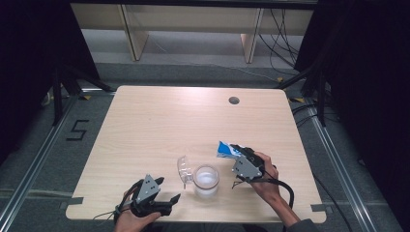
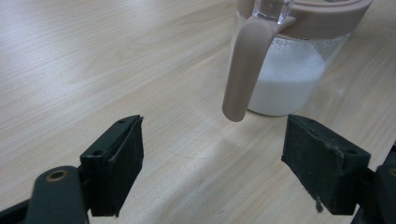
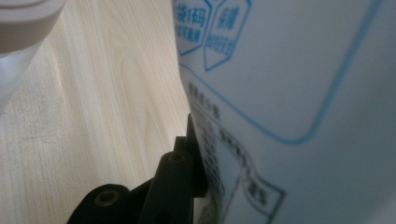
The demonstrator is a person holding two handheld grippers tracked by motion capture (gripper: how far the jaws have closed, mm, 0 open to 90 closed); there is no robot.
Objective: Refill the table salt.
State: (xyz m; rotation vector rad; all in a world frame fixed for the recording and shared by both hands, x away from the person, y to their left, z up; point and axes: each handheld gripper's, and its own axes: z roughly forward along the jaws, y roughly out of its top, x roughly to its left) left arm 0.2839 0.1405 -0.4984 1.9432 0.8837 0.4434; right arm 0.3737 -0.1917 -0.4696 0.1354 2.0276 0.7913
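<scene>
Pale wooden surface (image 1: 159, 125) is carrying a part-filled clear jar (image 1: 206, 181), lid off; right tool (image 1: 240, 153) is gripping the blue-white pouch (image 1: 225, 150), left tool (image 1: 167, 191) is gaping empty.

A light wooden table (image 1: 159, 125) with rounded corners has a round cable hole (image 1: 234, 100) near its far edge. A clear jar (image 1: 206, 181) of white powder stands near the front edge.

Left gripper (image 1: 169, 192) low, jaws wide apart; right gripper (image 1: 237, 151) raised, jaws clamped.
</scene>
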